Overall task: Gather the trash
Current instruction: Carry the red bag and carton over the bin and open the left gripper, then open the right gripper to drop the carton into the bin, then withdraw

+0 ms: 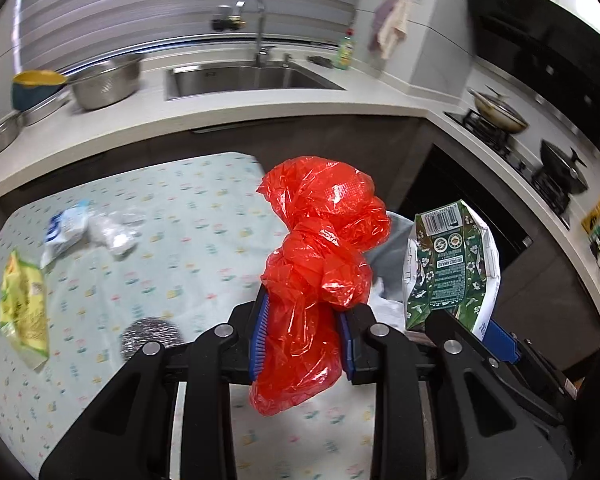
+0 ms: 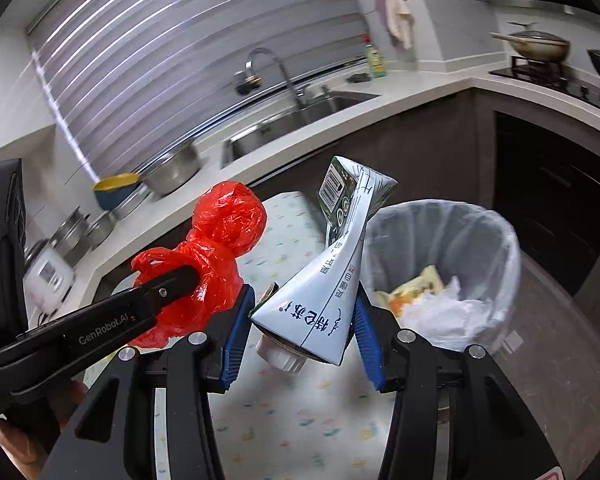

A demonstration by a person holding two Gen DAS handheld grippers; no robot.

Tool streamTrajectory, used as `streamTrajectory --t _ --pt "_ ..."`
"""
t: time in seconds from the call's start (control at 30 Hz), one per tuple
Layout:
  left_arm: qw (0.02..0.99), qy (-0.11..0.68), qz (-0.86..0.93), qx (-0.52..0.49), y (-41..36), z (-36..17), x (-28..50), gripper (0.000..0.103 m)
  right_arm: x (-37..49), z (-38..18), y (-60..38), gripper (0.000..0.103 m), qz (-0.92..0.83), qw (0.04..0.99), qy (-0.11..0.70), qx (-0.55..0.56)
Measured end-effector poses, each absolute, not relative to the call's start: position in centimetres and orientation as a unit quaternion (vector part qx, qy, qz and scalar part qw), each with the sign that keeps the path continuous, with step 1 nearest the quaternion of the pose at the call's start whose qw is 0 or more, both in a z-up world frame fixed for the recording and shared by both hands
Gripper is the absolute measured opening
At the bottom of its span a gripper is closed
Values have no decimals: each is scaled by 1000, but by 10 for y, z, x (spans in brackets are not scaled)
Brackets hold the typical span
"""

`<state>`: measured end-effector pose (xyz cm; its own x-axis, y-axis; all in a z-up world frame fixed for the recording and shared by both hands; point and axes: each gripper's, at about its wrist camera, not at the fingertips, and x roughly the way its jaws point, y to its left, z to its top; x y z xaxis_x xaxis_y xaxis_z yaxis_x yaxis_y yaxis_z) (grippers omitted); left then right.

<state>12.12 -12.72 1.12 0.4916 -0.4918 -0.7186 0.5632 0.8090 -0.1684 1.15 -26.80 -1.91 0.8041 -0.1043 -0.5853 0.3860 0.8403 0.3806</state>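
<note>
the left gripper [image 1: 302, 340] has its fingers clamped on a crumpled red plastic bag [image 1: 320, 248], and the right gripper [image 2: 300, 332] has its fingers clamped on a flattened green-and-white drink carton [image 2: 332, 280]. both are held over the patterned bench [image 1: 140, 240], beside the grey-lined trash bin [image 2: 496, 236]. this looks like the carry step; next, bring each over the bin's mouth and release.

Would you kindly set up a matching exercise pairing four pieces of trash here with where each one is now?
Things:
1. red plastic bag
2. flattened drink carton
3. yellow snack wrapper
4. crumpled white paper

Places:
A. lying on the patterned tablecloth
B. inside the lined bin
C. clamped in the left claw
D. clamped in the right claw

Pairs: 1-C, 2-D, 3-A, 4-B
</note>
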Motion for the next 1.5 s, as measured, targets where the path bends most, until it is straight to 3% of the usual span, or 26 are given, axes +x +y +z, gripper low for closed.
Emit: streamTrajectory --t 0.33,0.6,0.77,0.87,1.5 --pt "818 429 -376 76 -223 -17 118 28 -25 -36 -335 47 -203 896 272 286" --pt "802 446 -389 89 -261 -35 126 36 -25 -48 -354 47 -221 888 278 292" --pt "805 445 -385 83 -263 -38 131 51 -21 -53 -359 47 -221 886 282 293" --pt "807 443 -383 80 -261 -38 131 54 -18 -55 -362 47 -220 886 285 294" --pt "855 407 -316 62 -199 -19 145 57 32 -50 -351 48 -201 898 296 257"
